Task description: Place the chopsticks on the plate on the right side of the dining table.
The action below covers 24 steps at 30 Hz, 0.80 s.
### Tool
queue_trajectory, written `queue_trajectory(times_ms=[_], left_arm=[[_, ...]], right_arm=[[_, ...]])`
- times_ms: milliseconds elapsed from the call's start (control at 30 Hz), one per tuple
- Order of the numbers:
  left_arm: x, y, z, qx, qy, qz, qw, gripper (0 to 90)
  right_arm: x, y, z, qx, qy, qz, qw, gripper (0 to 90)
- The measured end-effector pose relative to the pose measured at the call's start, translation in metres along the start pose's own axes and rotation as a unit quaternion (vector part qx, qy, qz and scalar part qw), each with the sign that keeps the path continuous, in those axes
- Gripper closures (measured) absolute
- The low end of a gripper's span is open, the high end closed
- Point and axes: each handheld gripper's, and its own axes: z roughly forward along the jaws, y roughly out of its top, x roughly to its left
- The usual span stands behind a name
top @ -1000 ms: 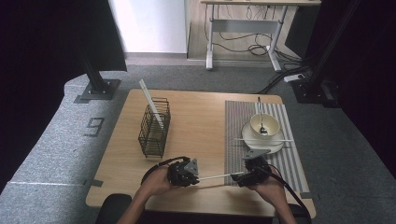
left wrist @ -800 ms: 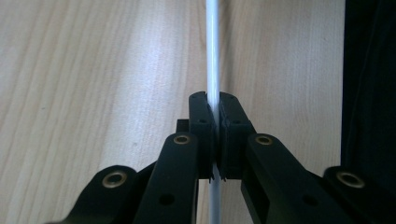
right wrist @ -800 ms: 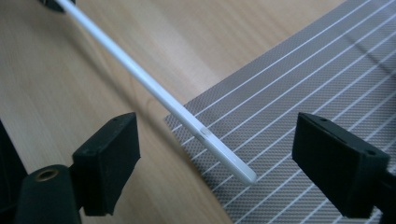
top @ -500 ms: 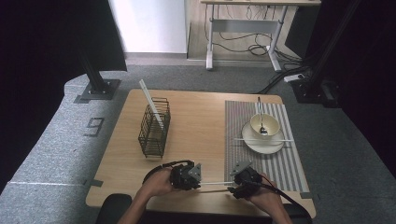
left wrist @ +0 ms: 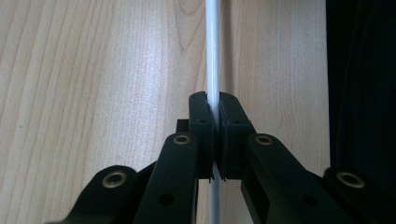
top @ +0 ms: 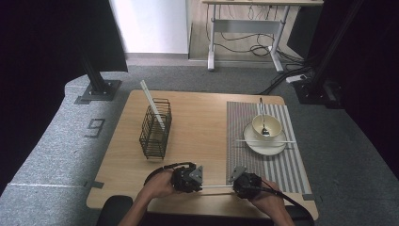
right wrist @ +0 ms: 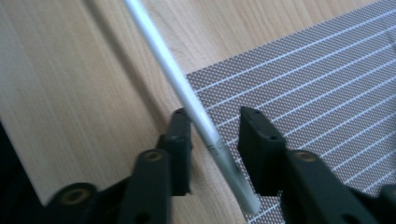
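Note:
A thin white chopstick [top: 217,187] hangs level just above the wooden table [top: 202,122] near its front edge. My left gripper [top: 201,183] is shut on its left end; in the left gripper view the pads [left wrist: 201,116] clamp the stick [left wrist: 212,56]. My right gripper [top: 234,185] faces it from the right. In the right gripper view its jaws have just been closing and stand either side of the stick's other end [right wrist: 187,93], with gaps still showing, so the right gripper [right wrist: 215,123] is open.
A black wire basket [top: 155,128] at the left holds another white stick [top: 151,106] leaning upright. A striped grey placemat [top: 263,165] at the right carries a plate [top: 277,147], a bowl [top: 267,126] with a spoon, and a chopstick across the plate.
The right hand has come toward the front edge and slightly left, onto the free end of the chopstick, and its jaws have narrowed around it. The left hand has stayed put.

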Motion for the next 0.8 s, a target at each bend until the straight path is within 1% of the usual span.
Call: queue_trajectory(times_ms=[133,267,400,433,467,500,600,633,700,800], left_arm=[[0.001,-0.001,0.0,-0.006,0.002,0.003,1.0,86.2],[0.002,-0.003,0.0,-0.016,0.006,0.009,0.9998,85.7],[0.004,-0.006,-0.002,-0.032,0.018,0.007,0.9993,83.4],[0.004,-0.006,-0.002,-0.032,0.018,0.007,0.9993,82.5],[0.005,-0.007,-0.003,-0.037,0.022,0.005,0.9991,81.6],[0.007,-0.008,-0.004,-0.046,0.026,-0.003,0.9986,80.8],[0.011,-0.01,-0.005,-0.058,0.038,-0.016,0.9975,77.1],[0.011,-0.011,-0.005,-0.064,0.046,-0.022,0.9966,75.3],[0.013,-0.012,-0.005,-0.075,0.053,-0.033,0.9952,72.1],[0.015,-0.014,-0.006,-0.093,0.065,-0.044,0.9925,64.0]], right_arm=[[0.002,0.001,-0.002,0.002,-0.003,-0.023,0.9997,70.8],[0.002,0.002,-0.004,0.006,0.002,-0.034,0.9994,72.6],[0.0,0.001,-0.007,0.003,0.018,-0.038,0.9991,75.2],[0.0,0.001,-0.007,0.003,0.018,-0.038,0.9991,75.2],[0.0,0.0,-0.009,-0.003,0.03,-0.043,0.9986,77.0],[0.0,0.0,-0.011,-0.006,0.034,-0.044,0.9984,77.7],[0.001,-0.001,-0.014,-0.014,0.049,-0.045,0.9977,80.0],[0.002,-0.001,-0.016,-0.017,0.053,-0.047,0.9973,80.8],[0.003,0.0,-0.018,-0.027,0.06,-0.044,0.9969,82.0],[0.003,0.0,-0.021,-0.038,0.062,-0.04,0.9966,83.0]])
